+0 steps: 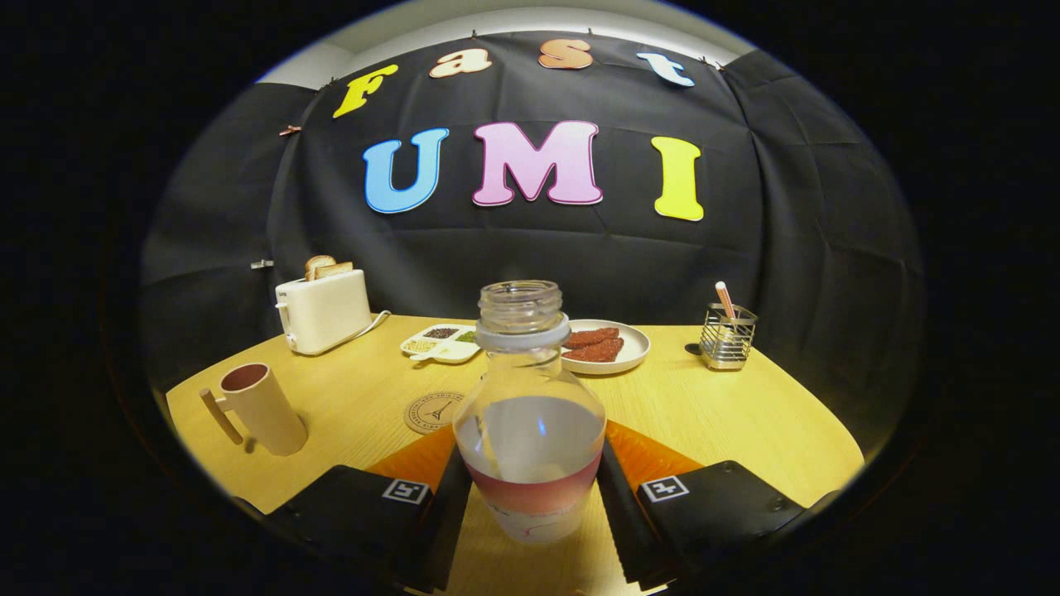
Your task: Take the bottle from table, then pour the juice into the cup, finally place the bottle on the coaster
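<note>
A clear plastic bottle (528, 414) with no cap stands upright between my two fingers, with pale juice in its lower half and a pink label near its base. My gripper (530, 488) is shut on the bottle, both fingers pressing its sides. A pinkish cup (263, 407) with a side handle stands on the wooden table (745, 414), beyond my left finger and well off to the left. A round cork coaster (432, 411) lies flat just beyond the left finger, partly hidden behind the bottle.
At the back of the table are a white toaster (324, 310) with bread in it, a divided dish (441, 341) of grains, a plate (628, 348) of reddish pieces behind the bottle, and a wire holder (727, 338) to the right.
</note>
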Demonstrator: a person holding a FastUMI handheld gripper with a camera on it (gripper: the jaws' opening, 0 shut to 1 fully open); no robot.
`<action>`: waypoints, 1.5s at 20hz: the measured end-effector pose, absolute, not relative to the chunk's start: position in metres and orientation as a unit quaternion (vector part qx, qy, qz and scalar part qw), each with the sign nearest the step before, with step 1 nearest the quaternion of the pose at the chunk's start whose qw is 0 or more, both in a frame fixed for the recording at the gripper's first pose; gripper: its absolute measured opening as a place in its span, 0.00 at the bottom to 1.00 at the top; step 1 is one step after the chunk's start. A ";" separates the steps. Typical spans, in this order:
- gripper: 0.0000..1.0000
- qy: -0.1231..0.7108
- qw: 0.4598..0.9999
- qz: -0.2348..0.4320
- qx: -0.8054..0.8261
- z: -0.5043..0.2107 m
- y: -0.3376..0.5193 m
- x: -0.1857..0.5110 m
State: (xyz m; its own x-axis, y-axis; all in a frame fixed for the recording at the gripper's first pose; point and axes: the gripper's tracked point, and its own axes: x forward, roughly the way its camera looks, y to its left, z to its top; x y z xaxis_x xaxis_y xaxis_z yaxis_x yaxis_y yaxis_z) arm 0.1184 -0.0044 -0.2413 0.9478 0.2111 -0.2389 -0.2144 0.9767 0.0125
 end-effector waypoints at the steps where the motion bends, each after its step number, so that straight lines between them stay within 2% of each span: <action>1: 0.77 0.117 0.987 0.113 -0.016 -0.236 -0.002 0.118; 9: 0.77 0.085 0.978 0.153 -0.117 -0.186 0.030 0.132; 17: 0.77 0.059 0.944 0.148 -0.288 -0.160 0.067 0.133; 22: 0.77 0.092 0.916 0.171 -0.351 -0.190 0.096 0.134; 30: 0.76 0.079 0.866 0.182 -0.460 -0.197 0.135 0.143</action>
State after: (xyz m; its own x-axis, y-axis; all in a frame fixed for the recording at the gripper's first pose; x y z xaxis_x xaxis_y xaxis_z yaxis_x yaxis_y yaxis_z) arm 0.1428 0.1353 -0.1966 0.9216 0.2417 -0.3036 -0.3869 0.5114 -0.7673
